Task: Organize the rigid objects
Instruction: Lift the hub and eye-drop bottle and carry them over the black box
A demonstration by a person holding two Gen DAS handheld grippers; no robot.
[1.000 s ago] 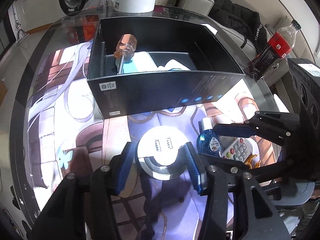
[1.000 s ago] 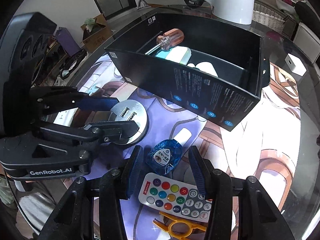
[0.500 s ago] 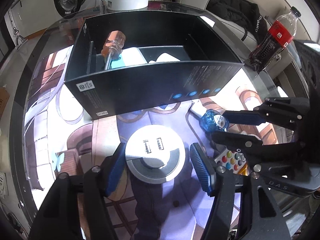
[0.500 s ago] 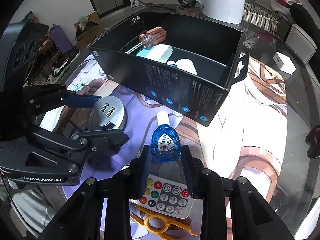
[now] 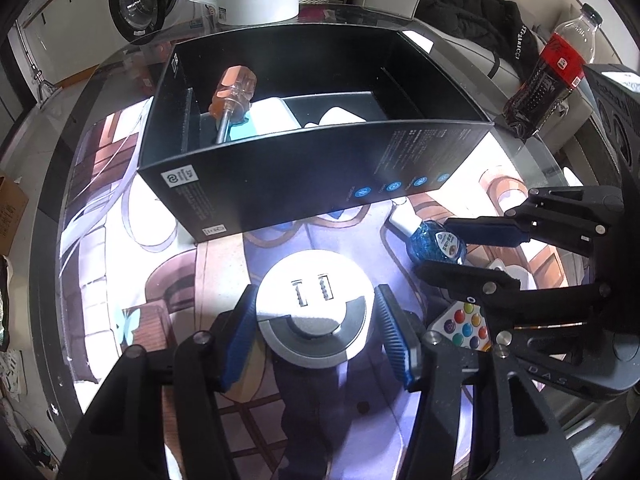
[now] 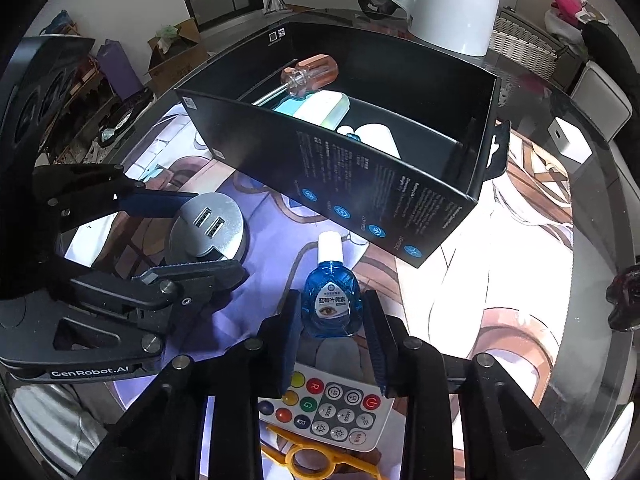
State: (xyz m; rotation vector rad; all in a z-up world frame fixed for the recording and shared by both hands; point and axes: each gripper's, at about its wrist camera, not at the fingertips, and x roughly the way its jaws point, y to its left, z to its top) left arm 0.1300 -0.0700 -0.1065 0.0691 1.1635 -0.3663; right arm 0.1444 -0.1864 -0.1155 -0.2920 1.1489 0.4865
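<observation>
Between your right claw [image 6: 332, 322] pads stands the blue eye-drop bottle [image 6: 331, 300], gripped, cap toward twelve o'clock at the black box [image 6: 376, 196]; your left claw [image 5: 316, 320], jaws closing, straddles the round USB hub [image 5: 312, 304] on the tabletop [image 6: 500, 280].

The open box [image 6: 400, 184] stands mid-table [image 5: 536, 152], with a screwdriver [image 6: 308, 74] leaning in its left end. Before the box lies the round USB socket hub [image 5: 314, 280], between the left gripper's [image 5: 316, 332] closing jaws. To its right the eye-drop bottle [image 6: 333, 300] sits in the right gripper [image 6: 333, 340]. Nearer than the bottle lies a remote control [image 6: 336, 412]. A kettle [image 6: 444, 0] stands behind the box.
</observation>
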